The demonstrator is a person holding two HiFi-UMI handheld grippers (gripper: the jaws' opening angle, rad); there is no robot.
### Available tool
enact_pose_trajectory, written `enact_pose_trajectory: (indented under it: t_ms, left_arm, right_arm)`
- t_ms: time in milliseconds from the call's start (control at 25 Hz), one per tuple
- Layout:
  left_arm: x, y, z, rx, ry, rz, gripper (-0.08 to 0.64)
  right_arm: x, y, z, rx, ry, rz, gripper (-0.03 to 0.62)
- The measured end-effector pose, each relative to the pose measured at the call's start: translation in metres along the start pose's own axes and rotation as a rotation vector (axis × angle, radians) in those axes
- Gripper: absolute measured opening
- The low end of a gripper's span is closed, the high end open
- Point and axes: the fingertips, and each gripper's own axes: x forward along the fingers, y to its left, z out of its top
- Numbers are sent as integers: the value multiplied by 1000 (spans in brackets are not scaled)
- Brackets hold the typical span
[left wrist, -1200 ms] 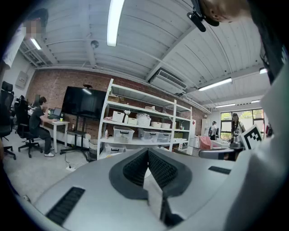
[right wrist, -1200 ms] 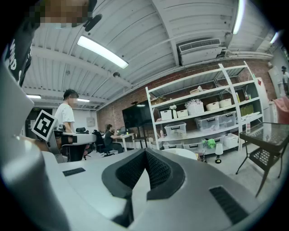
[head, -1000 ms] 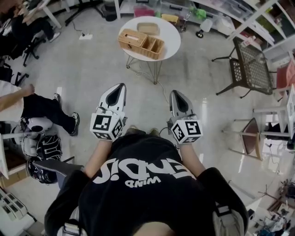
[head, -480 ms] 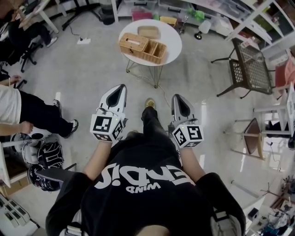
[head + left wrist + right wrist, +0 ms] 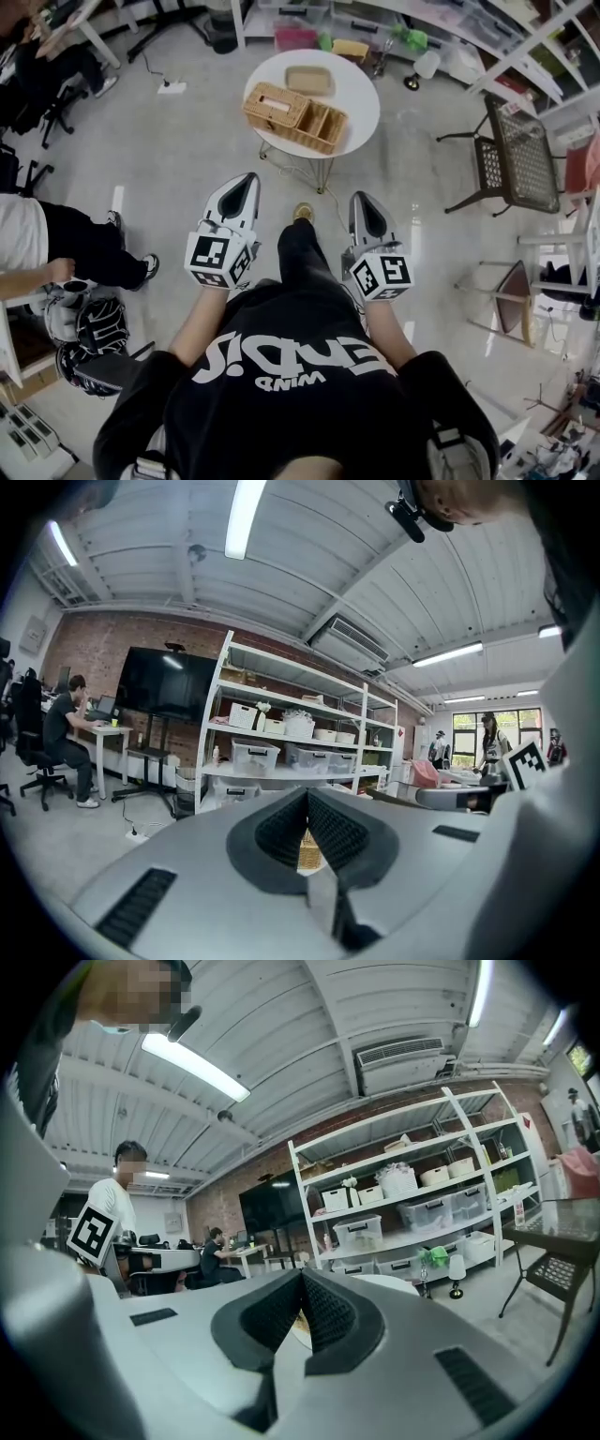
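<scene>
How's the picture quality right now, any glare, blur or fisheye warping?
Head view: sharp, evenly lit, soft glare on the floor. Left gripper view: strong fisheye bending, light strip blown out. Right gripper view: same warping, ceiling lamp blown out.

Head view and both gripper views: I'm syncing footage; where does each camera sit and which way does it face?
Head view: on the person's head, looking steeply down at round table and wicker basket; shows shirt, left gripper, right gripper.
Left gripper view: on the left gripper, facing forward along shut fingers toward white shelves.
Right gripper view: likewise, on the right gripper.
Both gripper views share the shelves.
</scene>
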Motion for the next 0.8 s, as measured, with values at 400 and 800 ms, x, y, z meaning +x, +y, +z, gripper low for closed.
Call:
enact_pose_trajectory:
  t_ms: [400, 800]
  left_arm:
    - [109, 49, 35, -13, 10, 31, -2]
    - [202, 87, 60, -29, 11, 61, -2]
  right_arm:
    - [117, -55, 43, 11, 9, 39, -3]
    - [214, -102, 68, 26, 18, 88, -3]
